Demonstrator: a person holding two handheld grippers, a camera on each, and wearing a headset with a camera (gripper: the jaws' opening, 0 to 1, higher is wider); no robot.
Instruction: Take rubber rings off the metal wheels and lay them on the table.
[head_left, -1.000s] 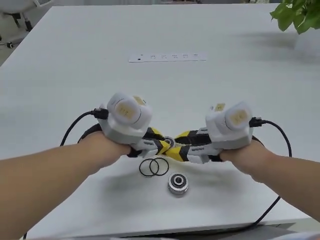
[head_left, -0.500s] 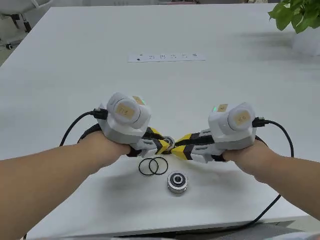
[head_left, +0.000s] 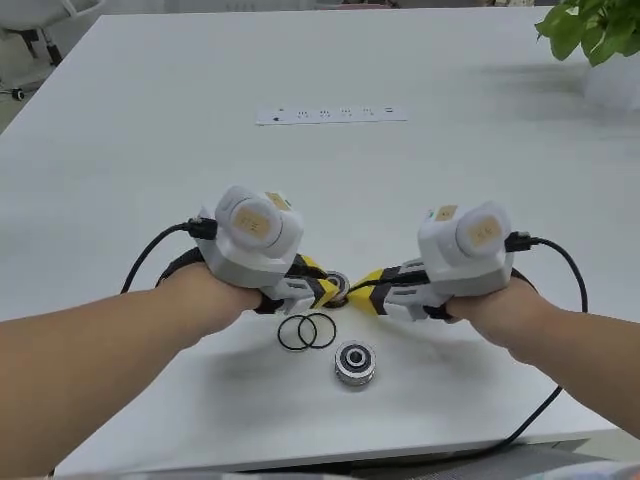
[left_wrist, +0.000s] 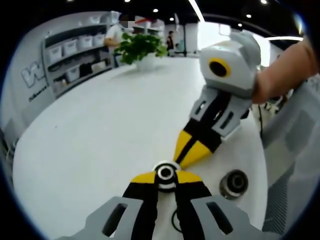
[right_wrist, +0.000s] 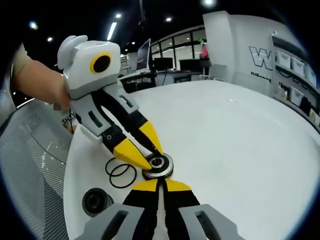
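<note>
Small metal wheel (left_wrist: 165, 173) squeezed betw. tips of left tongs (head_left: 322, 291), over front of table (head_left: 200, 150). Right tongs (right_wrist: 160, 186) closed tight, tips touching wheel's edge; can't tell if pinching rubber. 2 rubber rings (head_left: 307, 332) flat on table just below, side by side. 2nd wheel (head_left: 355, 363) near them, closer to person.

From where I stand, the left gripper (head_left: 333, 289) at centre-left of the head view and the right gripper (head_left: 358, 288) at centre-right look alike. Each has a chunky light-grey housing with a round pale-yellow disc on top, tapering into black jaws with bright yellow wedge tips. A black left cable (head_left: 150, 250) plugs into one housing's outer side, and a black right cable (head_left: 548, 243) into the other's.
</note>
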